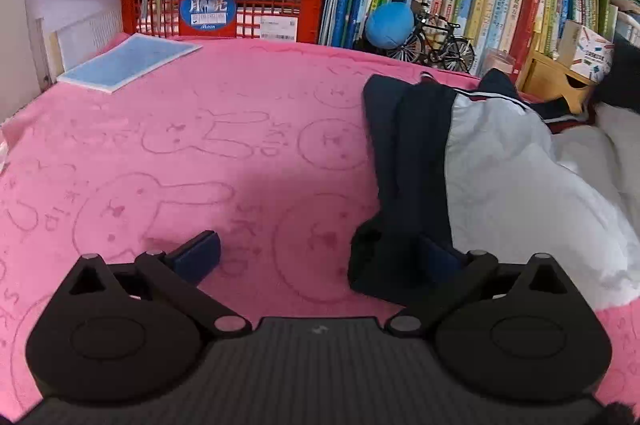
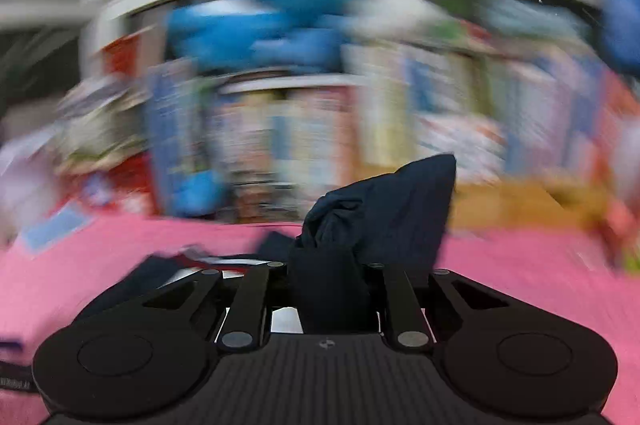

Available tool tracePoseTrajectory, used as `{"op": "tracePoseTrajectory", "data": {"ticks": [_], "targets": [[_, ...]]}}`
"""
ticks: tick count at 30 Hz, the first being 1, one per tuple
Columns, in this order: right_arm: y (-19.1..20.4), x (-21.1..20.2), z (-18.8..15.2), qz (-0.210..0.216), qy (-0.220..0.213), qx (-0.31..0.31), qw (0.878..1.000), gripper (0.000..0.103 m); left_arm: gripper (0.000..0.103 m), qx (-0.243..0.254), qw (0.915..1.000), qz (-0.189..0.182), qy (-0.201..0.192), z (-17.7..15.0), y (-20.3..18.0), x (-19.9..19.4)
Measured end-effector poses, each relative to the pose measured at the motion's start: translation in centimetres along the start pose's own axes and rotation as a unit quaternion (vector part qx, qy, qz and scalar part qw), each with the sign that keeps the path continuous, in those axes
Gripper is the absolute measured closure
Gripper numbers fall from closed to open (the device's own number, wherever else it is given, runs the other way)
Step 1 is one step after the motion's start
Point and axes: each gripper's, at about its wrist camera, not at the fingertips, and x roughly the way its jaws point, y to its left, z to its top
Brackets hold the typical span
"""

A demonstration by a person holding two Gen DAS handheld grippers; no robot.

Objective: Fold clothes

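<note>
The left claw [image 1: 320, 257] is spread wide low over the pink blanket [image 1: 180, 153], its right finger beside the navy-and-white garment [image 1: 460, 165] at frame right. The right claw [image 2: 326, 289] is clenched on a bunched navy fold [image 2: 380, 209], raised at mid-frame.

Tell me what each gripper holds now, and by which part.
The right gripper pinches a bunched navy fold of the garment. The left gripper is open, holding nothing, at the garment's navy edge.

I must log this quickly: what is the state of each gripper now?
Left gripper: open, holding nothing; one finger is beside the navy sleeve.
Right gripper: shut on navy fabric.
</note>
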Motion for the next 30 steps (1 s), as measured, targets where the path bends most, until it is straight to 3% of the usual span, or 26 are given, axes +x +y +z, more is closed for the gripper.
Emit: {"op": "tracePoseTrajectory", "data": {"ticks": [5, 8, 9, 13, 14, 16, 19, 23, 24, 27, 30], "targets": [[11.3, 3.1, -2.2, 0.091, 0.026, -0.131, 0.987, 0.085, 0.000, 0.011, 0.9999, 0.006, 0.002, 0.2, -0.5, 0.0], [14.1, 4.6, -4.6, 0.120, 0.066, -0.158, 0.978, 0.083, 0.000, 0.004, 1.0000, -0.002, -0.002, 0.1, -0.1, -0.3], [14.5, 4.9, -5.2, 0.117, 0.073, -0.165, 0.977, 0.077, 0.000, 0.003, 1.0000, -0.004, -0.003, 0.1, 0.1, -0.4], [13.8, 4.1, -5.8, 0.117, 0.068, -0.173, 0.976, 0.052, 0.000, 0.001, 1.0000, -0.008, -0.004, 0.1, 0.4, -0.4], [13.3, 3.5, -5.7, 0.113, 0.065, -0.172, 0.976, 0.042, 0.000, 0.000, 1.0000, -0.008, -0.005, 0.1, 0.4, -0.4], [11.9, 2.1, -5.7, 0.112, 0.056, -0.166, 0.978, 0.011, 0.000, 0.001, 1.0000, -0.006, -0.004, 0.2, 0.3, -0.4], [9.4, -0.3, -6.5, 0.113, 0.033, -0.157, 0.980, 0.008, 0.000, -0.002, 1.0000, -0.007, -0.005, 0.2, 0.3, -0.5], [8.6, -2.4, -9.2, 0.048, 0.022, -0.202, 0.978, 0.007, 0.000, -0.036, 0.9990, -0.026, -0.004, 0.3, 1.1, -1.1], [8.6, -2.7, -10.0, 0.035, 0.023, -0.213, 0.976, 0.007, 0.000, -0.047, 0.9982, -0.036, -0.002, 0.3, 1.3, -1.4], [8.3, -2.8, -11.9, 0.010, 0.025, -0.230, 0.973, 0.007, 0.000, -0.100, 0.9851, -0.139, 0.011, 0.4, 1.6, -3.0], [8.3, -2.7, -12.5, -0.002, 0.021, -0.230, 0.973, 0.007, 0.000, -0.141, 0.9569, -0.252, 0.029, 0.5, 1.1, -3.7]]}}
